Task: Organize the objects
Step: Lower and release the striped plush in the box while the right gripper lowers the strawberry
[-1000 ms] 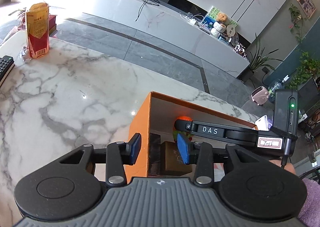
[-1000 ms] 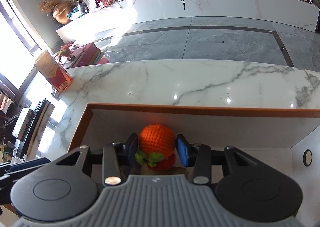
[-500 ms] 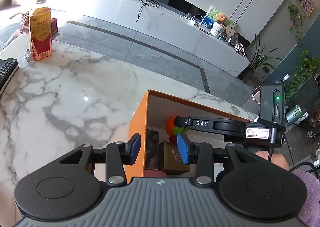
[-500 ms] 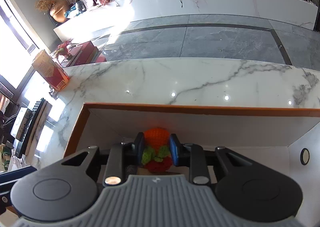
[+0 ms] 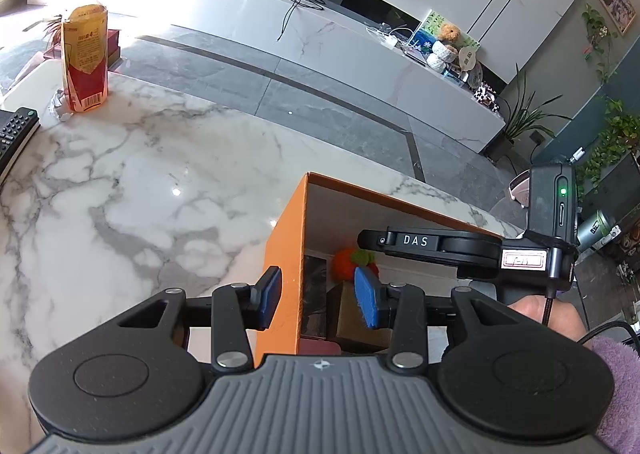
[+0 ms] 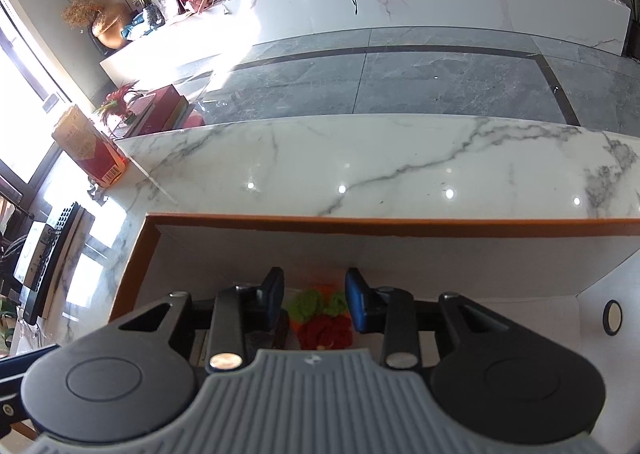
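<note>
Crocheted toy point(image 6: 320, 318): orange, green, red

A second ago the crocheted orange toy point(image 6: 322, 320) sat high between the pads of the right hand-held gripper point(image 6: 315, 300), its round orange top in full view. Now it lies lower in the orange box point(image 6: 360, 223), toward 6 o'clock from the pads, showing mostly green leaves and red. The jaws narrowed around it and are now opening, the pads clear of it. In the left wrist view the right hand-held gripper point(image 5: 370, 240) has drawn back toward 3 o'clock.
</note>
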